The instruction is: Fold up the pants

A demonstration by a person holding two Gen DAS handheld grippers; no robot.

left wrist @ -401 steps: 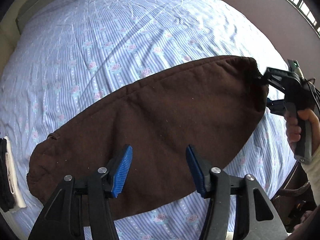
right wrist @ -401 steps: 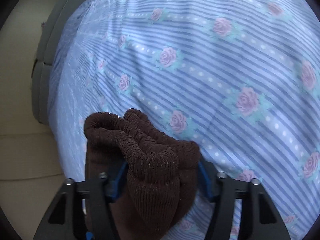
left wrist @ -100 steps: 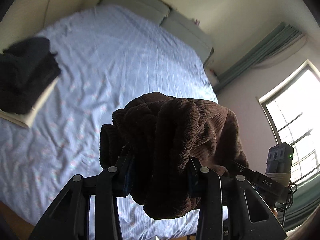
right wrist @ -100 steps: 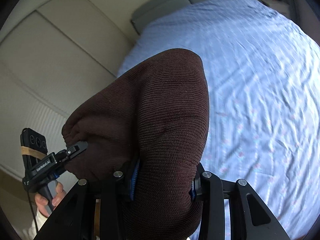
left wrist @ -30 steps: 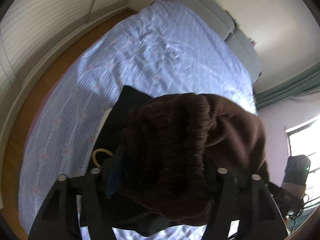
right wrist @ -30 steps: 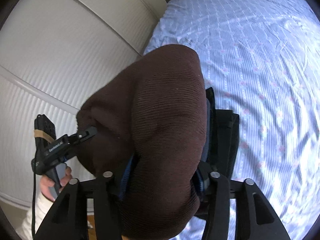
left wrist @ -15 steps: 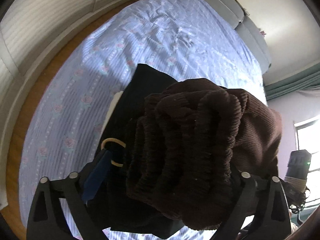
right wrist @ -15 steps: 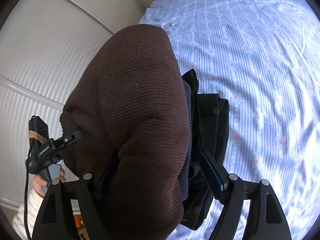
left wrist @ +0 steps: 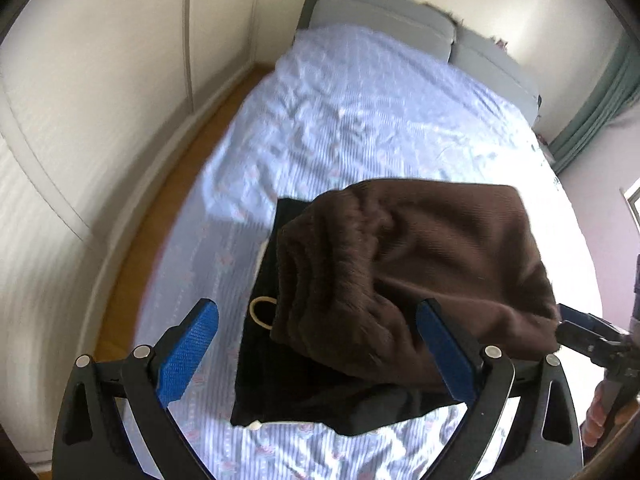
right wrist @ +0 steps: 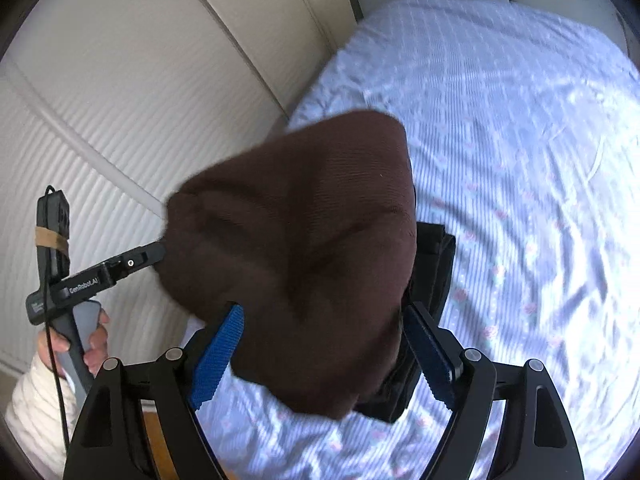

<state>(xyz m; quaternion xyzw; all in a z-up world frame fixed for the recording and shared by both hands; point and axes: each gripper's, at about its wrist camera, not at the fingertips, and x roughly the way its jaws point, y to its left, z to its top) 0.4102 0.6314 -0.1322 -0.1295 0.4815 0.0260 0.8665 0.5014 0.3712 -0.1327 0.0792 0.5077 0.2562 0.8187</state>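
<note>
- Blue-striped floral bedsheet [left wrist: 360, 120] covers a bed beside white ribbed wardrobe doors [right wrist: 100, 100], with grey pillows [left wrist: 380, 20] at the far end
- Left gripper [left wrist: 316, 344] has just been opening; its blue pads stand wide, clear of the cloth
- Right gripper [right wrist: 320, 348] has likewise just been opening, pads spread either side of the fabric without pressing it
- Folded brown pants [left wrist: 420, 272] lie between both pairs of jaws, resting on a stack of black clothes [left wrist: 288, 392] on the sheet
- A tan rubber band [left wrist: 262, 312] lies on the black stack
- A hand [right wrist: 86, 340] in a cream sleeve [right wrist: 36, 404] grips the left handle
</note>
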